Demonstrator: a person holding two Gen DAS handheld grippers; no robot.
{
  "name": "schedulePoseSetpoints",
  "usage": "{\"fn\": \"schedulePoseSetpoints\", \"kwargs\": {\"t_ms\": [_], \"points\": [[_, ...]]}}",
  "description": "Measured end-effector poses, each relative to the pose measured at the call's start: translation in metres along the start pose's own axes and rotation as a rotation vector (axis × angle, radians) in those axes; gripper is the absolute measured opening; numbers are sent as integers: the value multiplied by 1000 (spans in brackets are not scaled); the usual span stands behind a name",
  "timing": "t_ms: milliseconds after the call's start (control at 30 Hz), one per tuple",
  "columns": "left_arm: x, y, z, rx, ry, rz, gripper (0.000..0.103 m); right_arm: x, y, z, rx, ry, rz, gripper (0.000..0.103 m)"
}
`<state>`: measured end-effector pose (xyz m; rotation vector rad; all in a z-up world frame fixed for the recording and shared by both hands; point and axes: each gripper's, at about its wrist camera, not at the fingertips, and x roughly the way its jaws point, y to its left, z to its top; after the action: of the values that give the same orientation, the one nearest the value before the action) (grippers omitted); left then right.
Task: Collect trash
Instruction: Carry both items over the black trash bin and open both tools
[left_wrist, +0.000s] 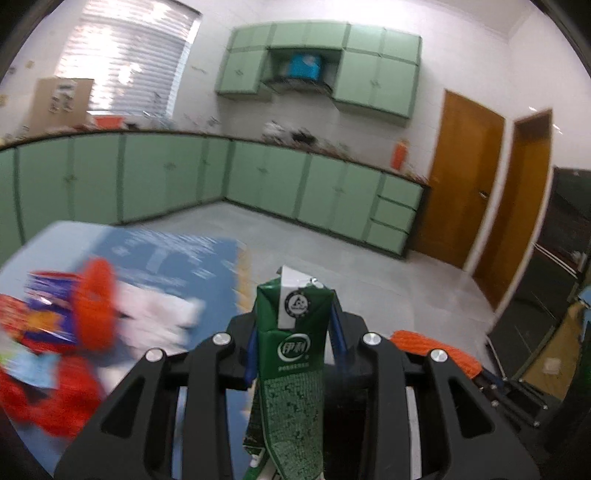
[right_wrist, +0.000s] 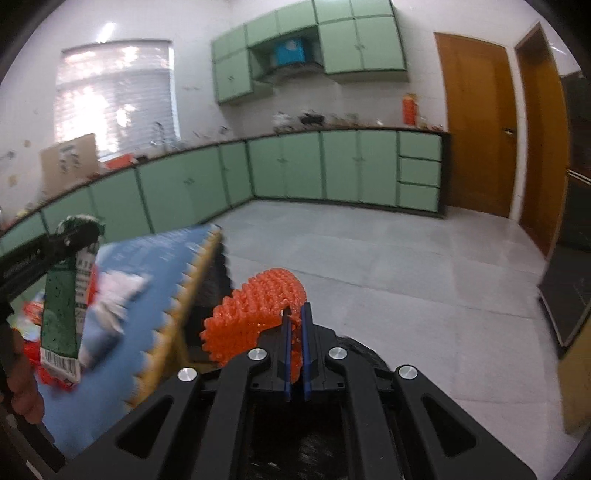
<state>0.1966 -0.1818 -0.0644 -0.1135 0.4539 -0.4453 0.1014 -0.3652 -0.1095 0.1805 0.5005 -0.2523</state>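
**Inspector:** Firstly, the left gripper (left_wrist: 295, 332). What is between its fingers?

**Assistant:** A green milk carton (left_wrist: 291, 354), flattened and creased. The blue pads press on both of its sides, so the jaws are clamped on it. It stands roughly upright in the grip, with its white folded top above the fingertips. From the right wrist view the same carton (right_wrist: 62, 295) is seen raised above the blue mat (right_wrist: 155, 325), with a barcode at its lower end and a hand (right_wrist: 22, 384) at the picture's left edge below it.

**Inspector:** And the right gripper (right_wrist: 295, 328)?

**Assistant:** Nearly closed, pinching an orange foam net sleeve (right_wrist: 255, 314). One edge of the net sits between the blue pads; the rest curls out to the left of the fingers and hangs free, past the mat's toothed yellow edge and over the grey floor (right_wrist: 406, 288).

**Inspector:** What is on the mat?

**Assistant:** In the left wrist view, much blurred: a second orange net piece (left_wrist: 94, 306), a crumpled white tissue (left_wrist: 159, 314), a purple and red wrapper (left_wrist: 48, 306) and red packaging (left_wrist: 48, 402) at the lower left. I cannot tell whether they touch one another. All lie left of the held carton.

**Inspector:** Surroundings?

**Assistant:** Green base cabinets (left_wrist: 166, 173) run along two walls, with green wall cabinets (left_wrist: 373, 70) above. Two brown doors (left_wrist: 465, 177) stand at the right, and a bright blinded window (left_wrist: 125, 62) at the left.
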Motion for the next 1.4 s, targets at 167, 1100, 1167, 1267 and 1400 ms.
{"fn": "schedulePoseSetpoints", "kwargs": {"t_ms": [167,1100,1167,1267,1400], "points": [[68,-30,-25,25,122,-67,31,30,-25,-16,21,70,-38,5],[-58,50,-24,89,-62,318,73,21,30,-6,23,-44,34,65],[-77,70,-30,89,-75,387,73,17,46,-6,9,-66,52,65],[-97,96,-42,76,-67,470,73,13,72,-8,-7,-92,77,65],[-106,123,-60,28,-29,516,73,12,104,-17,-16,-86,118,65]]}}
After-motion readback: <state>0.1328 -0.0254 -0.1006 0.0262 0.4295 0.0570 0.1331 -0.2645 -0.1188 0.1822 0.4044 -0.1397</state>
